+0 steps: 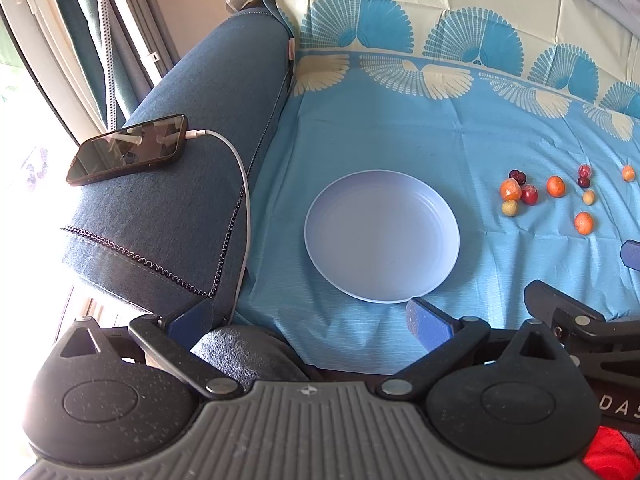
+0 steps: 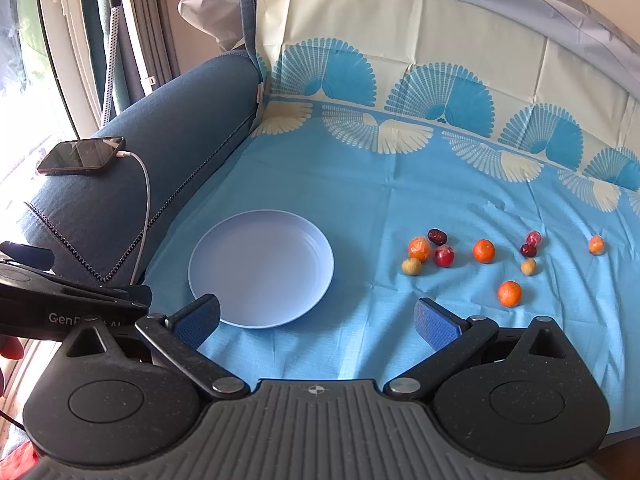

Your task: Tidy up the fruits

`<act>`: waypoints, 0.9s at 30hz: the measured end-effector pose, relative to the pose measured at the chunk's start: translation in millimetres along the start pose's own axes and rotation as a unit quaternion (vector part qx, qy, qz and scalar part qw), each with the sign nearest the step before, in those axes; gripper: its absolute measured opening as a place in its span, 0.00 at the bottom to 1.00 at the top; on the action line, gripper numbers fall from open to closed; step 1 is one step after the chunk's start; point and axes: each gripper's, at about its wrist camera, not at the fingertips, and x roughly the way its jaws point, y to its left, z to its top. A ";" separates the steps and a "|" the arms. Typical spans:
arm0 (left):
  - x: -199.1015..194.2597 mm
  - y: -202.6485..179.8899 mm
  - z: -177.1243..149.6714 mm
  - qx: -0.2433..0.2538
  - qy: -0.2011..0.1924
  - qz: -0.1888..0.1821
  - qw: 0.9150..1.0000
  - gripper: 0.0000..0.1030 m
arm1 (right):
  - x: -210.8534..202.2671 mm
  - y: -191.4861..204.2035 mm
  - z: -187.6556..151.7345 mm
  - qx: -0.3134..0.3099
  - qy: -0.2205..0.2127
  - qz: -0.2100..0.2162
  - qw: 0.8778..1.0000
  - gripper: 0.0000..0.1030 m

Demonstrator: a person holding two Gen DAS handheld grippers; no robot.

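An empty pale lilac plate lies on the blue cloth. To its right lie several small fruits: an orange one nearest me, another orange one, a red one, a yellowish one and dark red ones such as the date; the cluster shows at the right of the left wrist view around an orange fruit. My left gripper hovers open near the plate's front edge, holding nothing. My right gripper is open and empty, between the plate and the fruits.
A blue sofa armrest rises left of the cloth, with a phone and its white charging cable on it. A window with curtains is beyond. The cloth runs up the sofa back.
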 end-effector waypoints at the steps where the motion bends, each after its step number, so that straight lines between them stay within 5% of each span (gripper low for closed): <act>1: 0.0 -0.1 0.3 0.000 0.000 0.000 1.000 1.00 | 0.0 0.1 -0.1 -0.001 0.000 0.000 1.000 1.00; 27: 2.6 0.2 1.2 0.003 0.006 0.003 1.000 1.00 | 2.9 -1.6 -0.4 -0.009 0.001 0.000 1.000 0.99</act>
